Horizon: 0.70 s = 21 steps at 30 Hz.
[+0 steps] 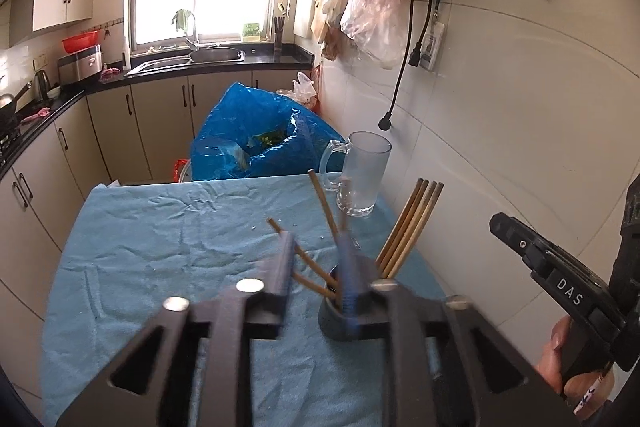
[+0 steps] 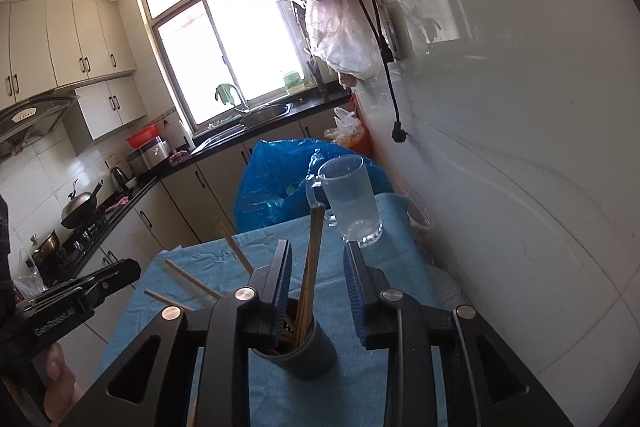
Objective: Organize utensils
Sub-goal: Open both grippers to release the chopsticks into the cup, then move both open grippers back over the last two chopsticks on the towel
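Blue cloth (image 1: 160, 227), gripper (image 1: 520, 247) — "DAS" label (image 1: 570, 291)

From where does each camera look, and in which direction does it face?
Left wrist: sits on the left claw, faces the window over the cup of chopsticks; the right claw and a hand show.
Right wrist: sits on the open right claw, looks down at the cup; the left claw shows.
Both share the cup, the mug and the cloth.

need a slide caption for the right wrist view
Open right gripper above a dark cup of chopsticks, glass mug behind.
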Each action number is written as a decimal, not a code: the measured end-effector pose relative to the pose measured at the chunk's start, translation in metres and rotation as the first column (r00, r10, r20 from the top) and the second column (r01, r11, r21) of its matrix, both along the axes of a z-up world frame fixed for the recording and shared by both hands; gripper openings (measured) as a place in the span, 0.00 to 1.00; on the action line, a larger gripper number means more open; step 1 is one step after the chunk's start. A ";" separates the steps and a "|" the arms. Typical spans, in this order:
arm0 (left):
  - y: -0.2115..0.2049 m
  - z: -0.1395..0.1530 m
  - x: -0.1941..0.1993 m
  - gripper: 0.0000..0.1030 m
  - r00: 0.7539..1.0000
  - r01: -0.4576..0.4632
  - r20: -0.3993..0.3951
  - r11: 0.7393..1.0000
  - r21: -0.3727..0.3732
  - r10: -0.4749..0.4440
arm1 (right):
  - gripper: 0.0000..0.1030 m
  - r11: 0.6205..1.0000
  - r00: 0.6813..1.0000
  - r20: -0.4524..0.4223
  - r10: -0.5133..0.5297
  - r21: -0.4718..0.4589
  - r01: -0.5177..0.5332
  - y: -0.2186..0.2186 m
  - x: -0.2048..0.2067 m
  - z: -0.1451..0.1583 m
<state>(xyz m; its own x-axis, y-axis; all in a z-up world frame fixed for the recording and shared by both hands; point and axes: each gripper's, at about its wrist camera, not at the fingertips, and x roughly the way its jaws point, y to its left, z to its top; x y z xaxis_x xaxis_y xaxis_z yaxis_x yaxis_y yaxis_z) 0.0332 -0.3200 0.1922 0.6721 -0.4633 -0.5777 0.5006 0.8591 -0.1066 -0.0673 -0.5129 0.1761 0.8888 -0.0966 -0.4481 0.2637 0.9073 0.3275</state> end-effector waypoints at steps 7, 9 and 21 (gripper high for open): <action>0.025 -0.001 -0.018 0.32 1.000 -0.019 0.012 1.000 -0.001 0.019 | 0.46 1.000 1.000 -0.005 0.005 0.008 -0.005 0.014 -0.012 -0.006; 0.033 -0.001 -0.022 0.35 0.999 -0.028 0.017 1.000 -0.003 0.028 | 0.48 1.000 1.000 -0.011 0.008 0.011 -0.008 0.019 -0.016 -0.008; 0.088 -0.026 -0.042 0.43 0.996 -0.083 -0.024 0.997 0.007 0.083 | 0.58 0.999 0.997 -0.056 0.046 0.032 -0.044 0.051 -0.034 -0.025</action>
